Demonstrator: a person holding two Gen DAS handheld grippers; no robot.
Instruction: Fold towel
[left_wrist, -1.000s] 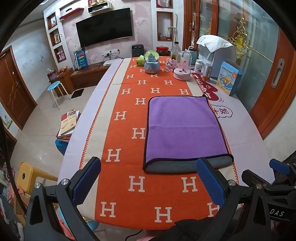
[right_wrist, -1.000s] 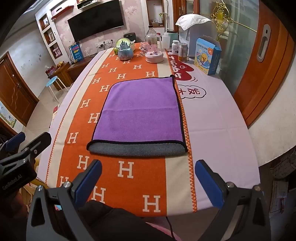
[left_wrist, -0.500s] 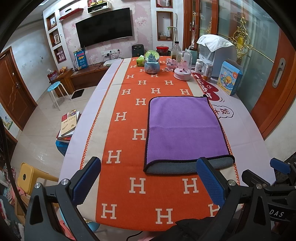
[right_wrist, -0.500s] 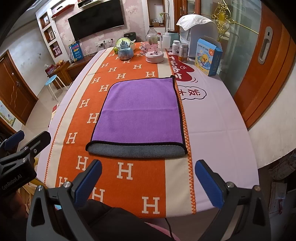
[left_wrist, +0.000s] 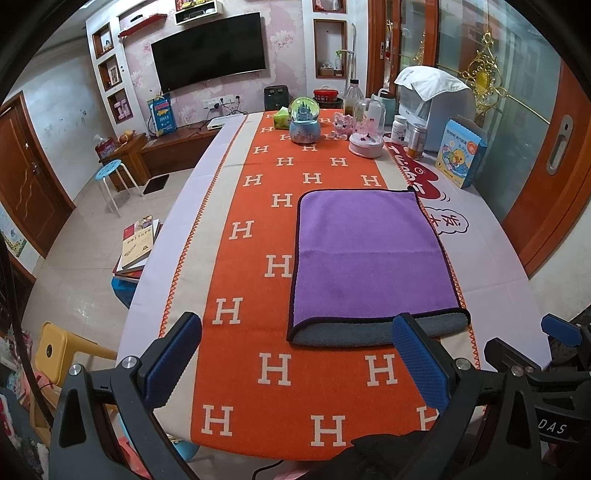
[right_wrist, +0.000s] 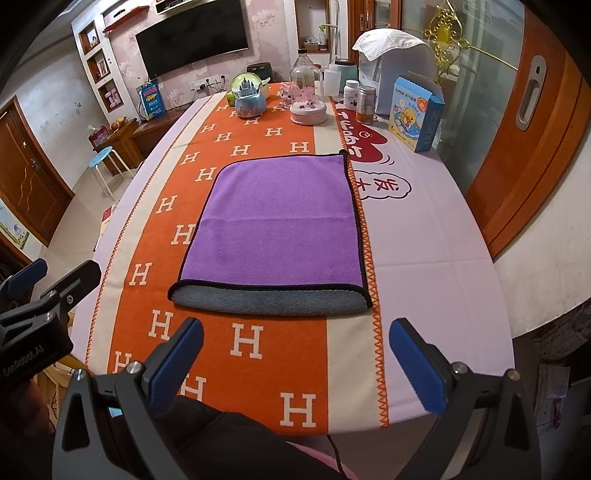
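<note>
A purple towel (left_wrist: 369, 254) with black trim and a grey underside lies folded flat on the orange H-patterned runner (left_wrist: 251, 280). Its grey fold faces me. It also shows in the right wrist view (right_wrist: 277, 225). My left gripper (left_wrist: 295, 354) is open and empty, held above the near table edge, short of the towel's near left corner. My right gripper (right_wrist: 295, 354) is open and empty, just short of the towel's near edge. Each gripper shows at the edge of the other's view.
At the far end of the table stand a snow globe (left_wrist: 303, 122), a glass dome on a pink base (left_wrist: 366, 129), jars, a blue carton (left_wrist: 460, 155) and a white appliance (left_wrist: 432, 103). An orange door is at the right. Stools and books are on the floor at the left.
Both grippers have drifted slightly; the towel sits a little lower in the left view and a little higher in the right view. The towel has not moved. Both grippers stay open.
</note>
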